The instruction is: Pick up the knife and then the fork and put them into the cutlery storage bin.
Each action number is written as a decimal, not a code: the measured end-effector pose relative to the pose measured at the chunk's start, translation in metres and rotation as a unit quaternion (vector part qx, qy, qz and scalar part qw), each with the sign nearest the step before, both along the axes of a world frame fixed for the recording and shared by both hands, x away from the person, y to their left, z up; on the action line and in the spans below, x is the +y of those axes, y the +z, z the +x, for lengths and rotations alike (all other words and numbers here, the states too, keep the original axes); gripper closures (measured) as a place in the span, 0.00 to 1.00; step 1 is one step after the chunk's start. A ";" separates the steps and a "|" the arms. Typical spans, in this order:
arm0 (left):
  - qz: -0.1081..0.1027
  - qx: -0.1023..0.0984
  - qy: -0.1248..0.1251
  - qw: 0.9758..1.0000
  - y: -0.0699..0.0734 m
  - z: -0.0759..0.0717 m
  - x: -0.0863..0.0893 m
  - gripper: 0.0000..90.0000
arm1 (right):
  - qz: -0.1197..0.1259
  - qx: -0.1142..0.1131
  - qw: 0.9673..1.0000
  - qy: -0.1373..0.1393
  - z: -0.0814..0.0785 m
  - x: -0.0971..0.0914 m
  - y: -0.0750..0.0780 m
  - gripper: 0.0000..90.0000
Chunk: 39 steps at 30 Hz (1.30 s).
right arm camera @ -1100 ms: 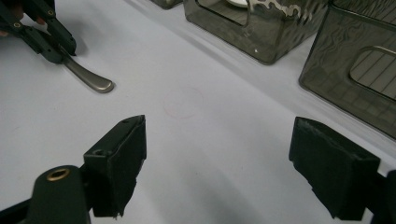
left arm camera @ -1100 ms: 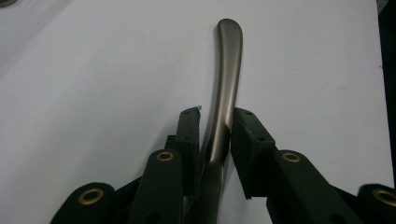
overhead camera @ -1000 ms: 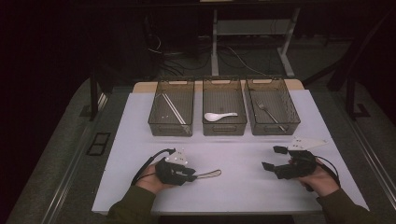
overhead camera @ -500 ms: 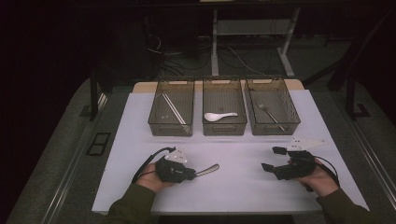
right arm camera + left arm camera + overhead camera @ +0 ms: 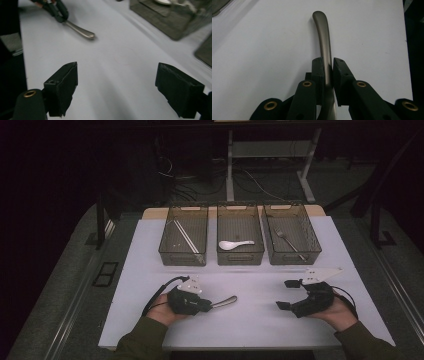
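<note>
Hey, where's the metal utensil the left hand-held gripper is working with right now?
The metal utensil sits clamped in the left hand-held gripper, low left of centre in the high view, handle pointing right over the white table.

3 bins [image 5: 240,251], 1 white spoon [image 5: 235,244], 1 fork [image 5: 289,242], 1 metal handle [image 5: 224,302], 2 tongs [image 5: 209,307].

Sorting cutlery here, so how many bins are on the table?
3, in a row at the table's far side: left bin with chopsticks, middle bin with a white spoon, right bin with a fork.
</note>
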<state>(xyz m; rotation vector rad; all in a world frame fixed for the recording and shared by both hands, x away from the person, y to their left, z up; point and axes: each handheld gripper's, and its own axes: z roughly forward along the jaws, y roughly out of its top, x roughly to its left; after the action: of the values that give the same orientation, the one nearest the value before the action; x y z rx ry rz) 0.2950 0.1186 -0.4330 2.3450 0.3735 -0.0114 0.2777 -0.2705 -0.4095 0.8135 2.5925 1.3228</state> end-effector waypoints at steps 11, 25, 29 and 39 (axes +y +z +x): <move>-0.016 -0.004 -0.039 0.999 0.012 -0.003 -0.024 0.88 | -0.025 -0.012 0.995 0.100 0.013 0.047 0.015 0.26; -0.012 -0.016 -0.084 0.996 0.026 -0.004 -0.057 0.88 | -0.093 -0.015 0.967 0.236 0.026 0.108 0.009 0.53; -0.011 -0.021 -0.100 0.995 0.029 -0.004 -0.066 0.88 | -0.108 -0.013 0.960 0.258 0.025 0.118 0.007 0.59; -0.007 -0.037 -0.120 0.992 0.036 -0.003 -0.073 0.88 | -0.142 0.000 0.951 0.274 0.022 0.126 0.000 0.75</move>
<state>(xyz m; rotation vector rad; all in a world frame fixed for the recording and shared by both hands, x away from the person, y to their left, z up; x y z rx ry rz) 0.2915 0.0458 -0.3969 2.3554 0.0537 -0.0421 0.2999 -0.1443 -0.4098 0.0385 3.0335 0.9902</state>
